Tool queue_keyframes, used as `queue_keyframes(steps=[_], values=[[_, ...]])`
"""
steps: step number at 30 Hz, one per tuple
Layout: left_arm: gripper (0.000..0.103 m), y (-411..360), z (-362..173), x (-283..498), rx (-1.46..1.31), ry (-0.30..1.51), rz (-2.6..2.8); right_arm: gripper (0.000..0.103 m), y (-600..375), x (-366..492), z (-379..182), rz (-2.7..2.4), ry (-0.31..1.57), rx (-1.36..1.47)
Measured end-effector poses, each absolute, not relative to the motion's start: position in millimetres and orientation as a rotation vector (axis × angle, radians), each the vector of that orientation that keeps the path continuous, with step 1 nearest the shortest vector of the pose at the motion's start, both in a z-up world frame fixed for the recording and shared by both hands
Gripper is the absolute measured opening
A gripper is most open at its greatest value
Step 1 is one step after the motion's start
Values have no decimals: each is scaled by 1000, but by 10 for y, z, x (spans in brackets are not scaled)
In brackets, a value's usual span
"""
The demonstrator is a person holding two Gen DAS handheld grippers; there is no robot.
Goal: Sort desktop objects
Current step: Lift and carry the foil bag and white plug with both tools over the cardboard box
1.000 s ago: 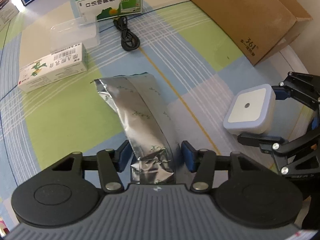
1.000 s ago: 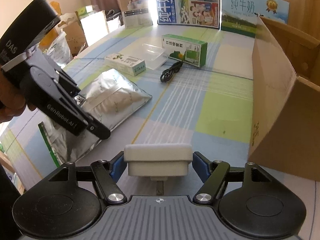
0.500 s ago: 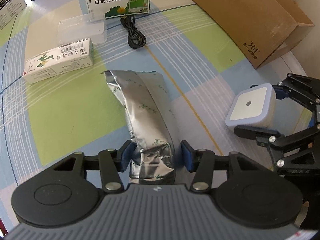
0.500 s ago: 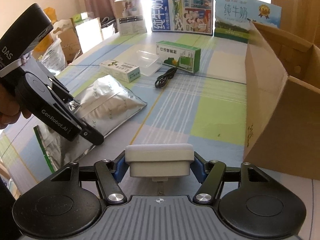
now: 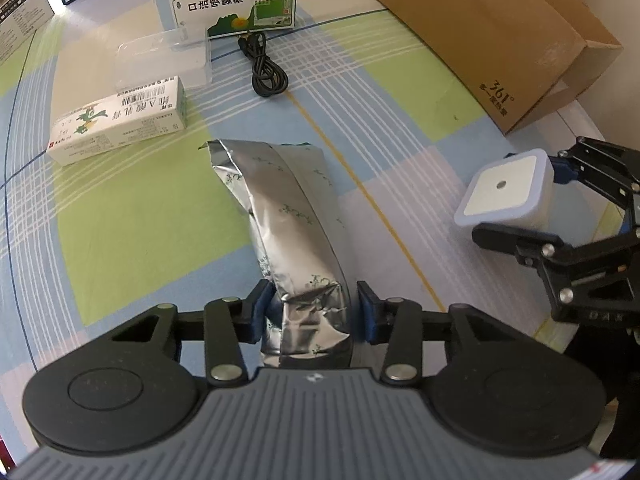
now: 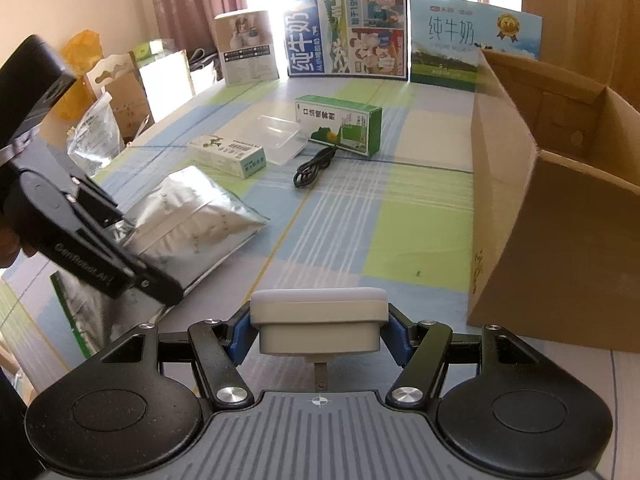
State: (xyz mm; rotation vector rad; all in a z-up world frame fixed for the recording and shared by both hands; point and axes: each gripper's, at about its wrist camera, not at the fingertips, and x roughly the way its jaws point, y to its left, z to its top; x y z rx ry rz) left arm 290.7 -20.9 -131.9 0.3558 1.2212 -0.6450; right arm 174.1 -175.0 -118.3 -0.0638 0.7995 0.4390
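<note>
A crinkled silver foil pouch (image 5: 292,216) lies on the checked tablecloth (image 5: 132,240). My left gripper (image 5: 312,312) points steeply down over its near end. Its jaws are closing, and the blue pads (image 5: 260,308) squeeze the crumpled foil between them. The same pouch (image 6: 192,216) shows in the right wrist view, under the left gripper (image 6: 132,264). My right gripper (image 6: 318,326) is shut on a white square plug-in night light (image 6: 318,312), with one pad on each side. From the left wrist view, the night light (image 5: 500,188) sits in the right gripper (image 5: 520,196), just right of the pouch.
An open cardboard box (image 6: 540,220) stands at the right. Farther back lie a green-and-white carton (image 6: 340,124), a smaller white box (image 6: 228,156), a clear plastic tray (image 6: 280,136) and a coiled black cable (image 6: 314,164). Milk posters (image 6: 348,32) line the far edge.
The right pads have closed in against the night light, which now tilts up slightly. The left pads have drawn tighter on the pouch's near end. Neither hand has shifted much.
</note>
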Motion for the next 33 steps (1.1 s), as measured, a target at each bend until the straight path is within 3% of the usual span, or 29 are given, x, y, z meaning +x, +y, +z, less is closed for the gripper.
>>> queue_keyframes(steps=[15, 33], values=[[38, -168, -814, 2559, 353, 1149, -671, 62, -1838, 1362, -627, 404, 705, -28], [38, -860, 3, 2148, 320, 969, -784, 62, -2741, 1145, 91, 202, 533, 31]])
